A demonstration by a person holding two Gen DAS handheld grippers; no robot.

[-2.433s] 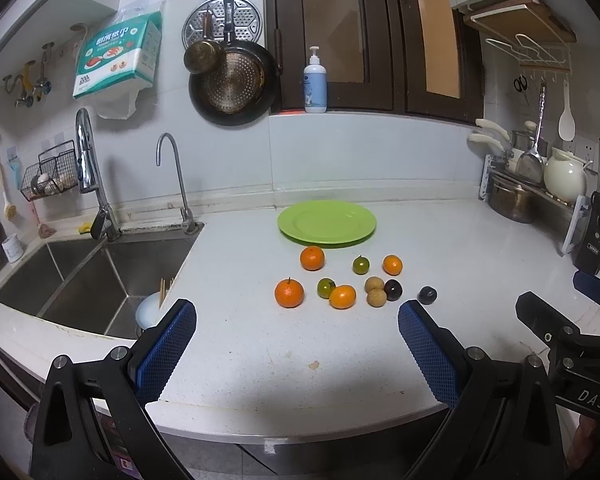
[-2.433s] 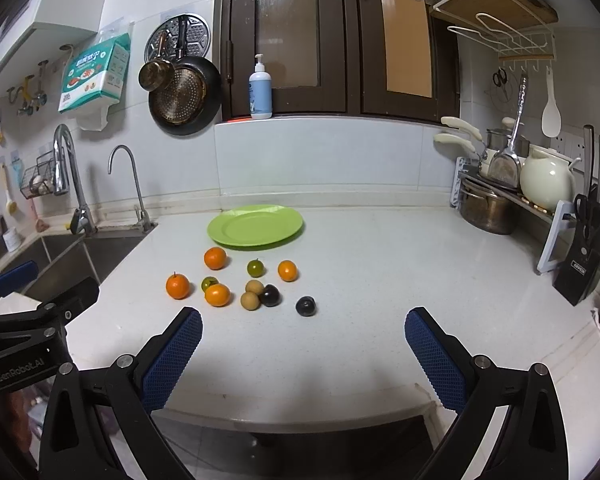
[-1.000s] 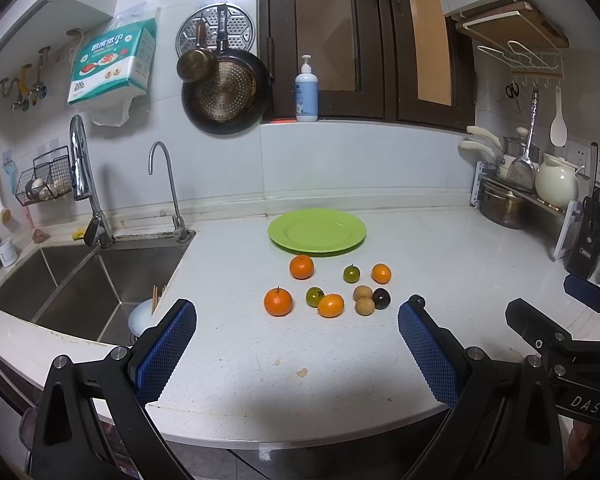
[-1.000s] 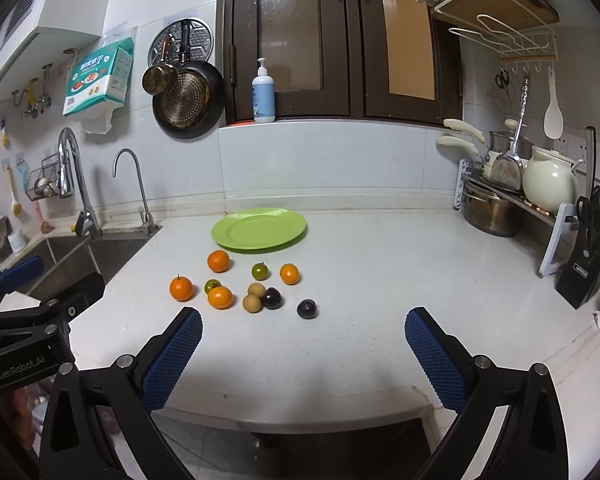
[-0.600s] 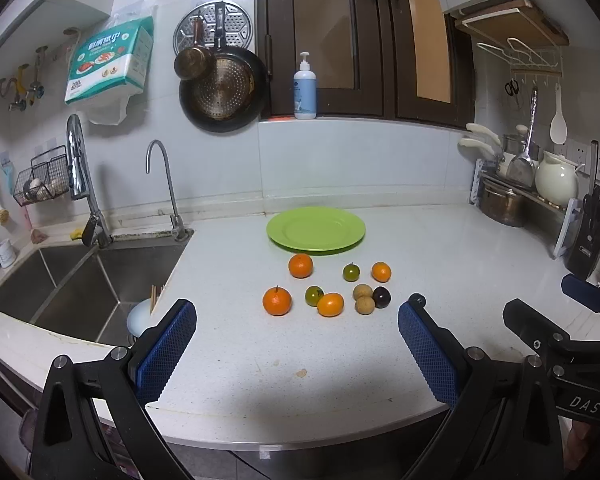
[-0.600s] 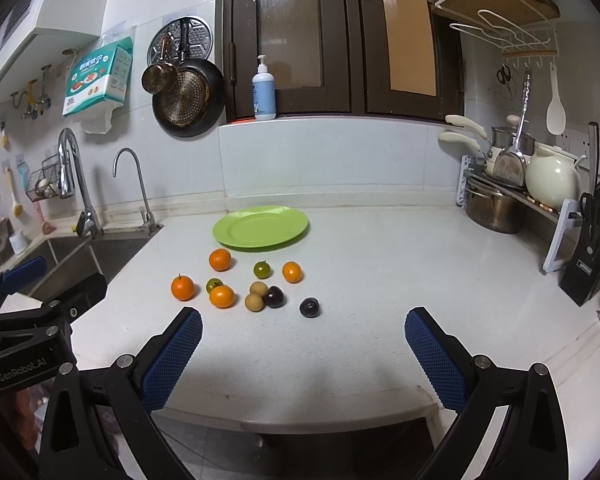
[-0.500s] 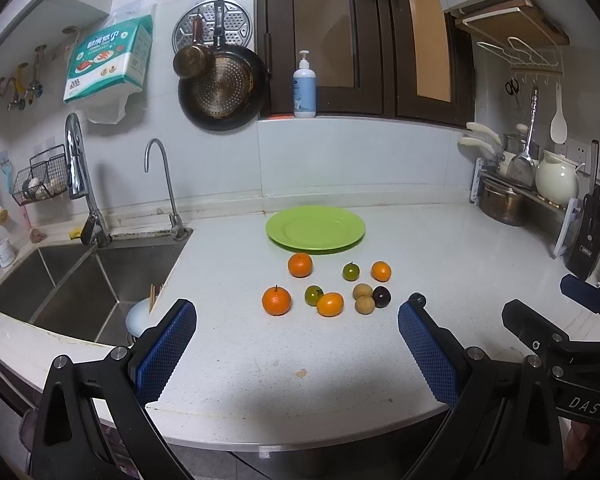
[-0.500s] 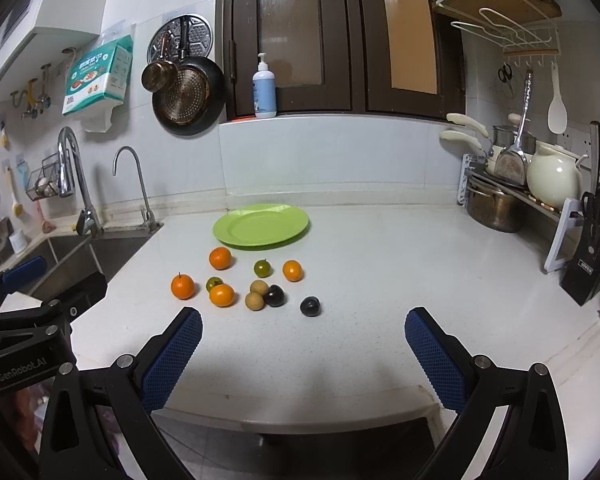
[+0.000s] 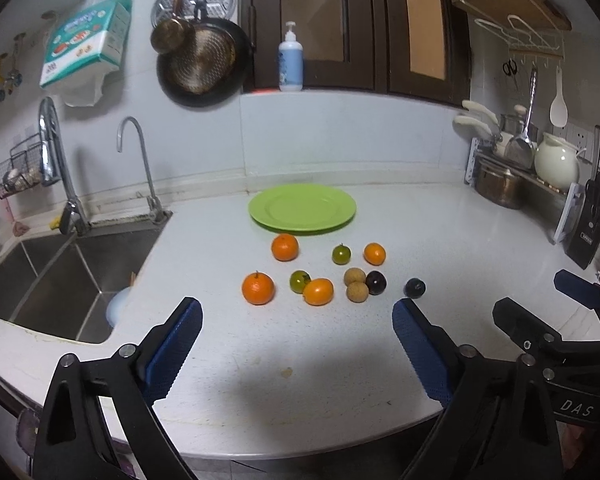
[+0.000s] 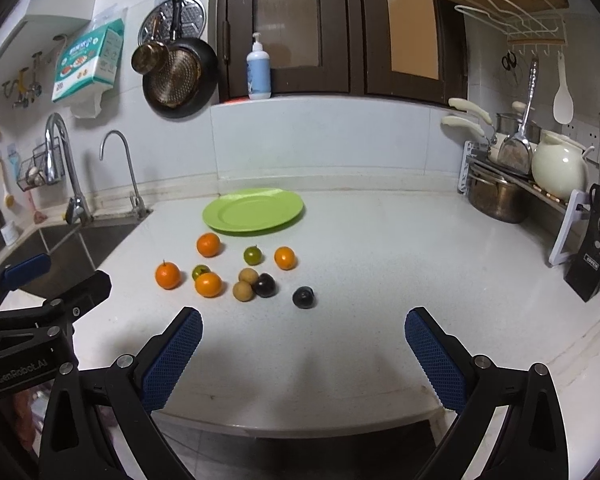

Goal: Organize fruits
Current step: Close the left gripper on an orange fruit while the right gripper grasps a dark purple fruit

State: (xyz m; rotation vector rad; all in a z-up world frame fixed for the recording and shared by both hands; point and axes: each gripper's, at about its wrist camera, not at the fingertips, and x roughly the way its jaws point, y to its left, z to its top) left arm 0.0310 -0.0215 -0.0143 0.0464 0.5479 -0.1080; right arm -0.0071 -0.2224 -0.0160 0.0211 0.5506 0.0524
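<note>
1. The left gripper (image 9: 296, 344) hangs over the near part of the white counter (image 9: 420, 232). Its blue pads stand wide apart with nothing between them, though the jaws have just been closing a little.
2. The right gripper (image 10: 302, 350) also hangs over the near counter, to the right of the left one. Its jaws are wide open and hold nothing.
3. A green plate (image 9: 302, 209) lies bare on the counter, far from both grippers and near the back wall.
4. The fruits lie loose on the counter between the plate and the grippers, none on the plate.
5. An orange (image 9: 285, 247) sits just in front of the plate. Another orange (image 9: 258, 288) with a small stem lies nearer and further left.
6. A third orange (image 9: 318, 291) touches a green fruit (image 9: 299, 281) on its left. A second green fruit (image 9: 341, 254) and a small orange (image 9: 375, 253) lie further back on the right.
7. Two tan fruits (image 9: 356, 285) sit together, touching a dark plum (image 9: 376, 282) on their right.
8. Another dark plum (image 9: 415, 288) lies apart at the right end of the group, just beyond the left gripper's right finger in the left view.
9. A steel sink (image 9: 60, 272) fills the left side, with two taps behind it.
</note>
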